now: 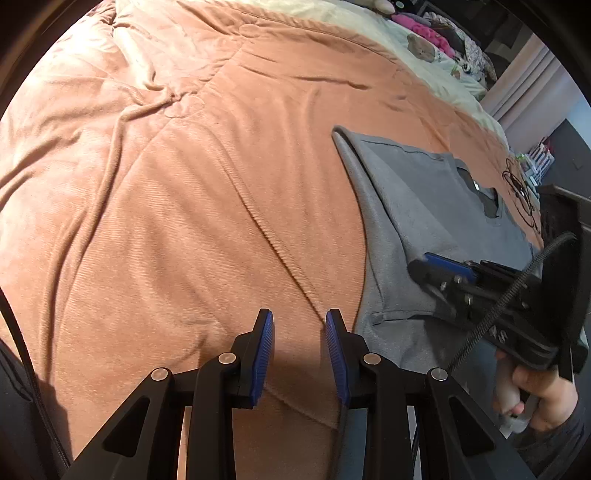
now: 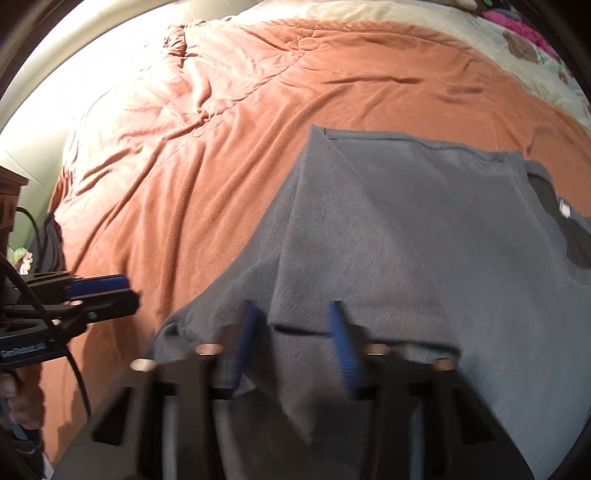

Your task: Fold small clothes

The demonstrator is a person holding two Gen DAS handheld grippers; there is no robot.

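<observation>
A grey T-shirt lies flat on an orange blanket, partly folded, its dark collar toward the right. My left gripper hovers open over bare blanket just left of the shirt's edge, with nothing between its blue pads. In the blurred right wrist view, my right gripper is low over the near part of the shirt. Its pads stand apart with a raised fold of grey cloth between them. From the left wrist view the right gripper points at the shirt's folded edge. The left gripper shows at the left edge.
The blanket covers a wide bed. Cream bedding and a heap of pink and patterned clothes lie at the far end. A black cord rests beyond the shirt. A person's hand grips the right handle. Dark wooden furniture stands beside the bed.
</observation>
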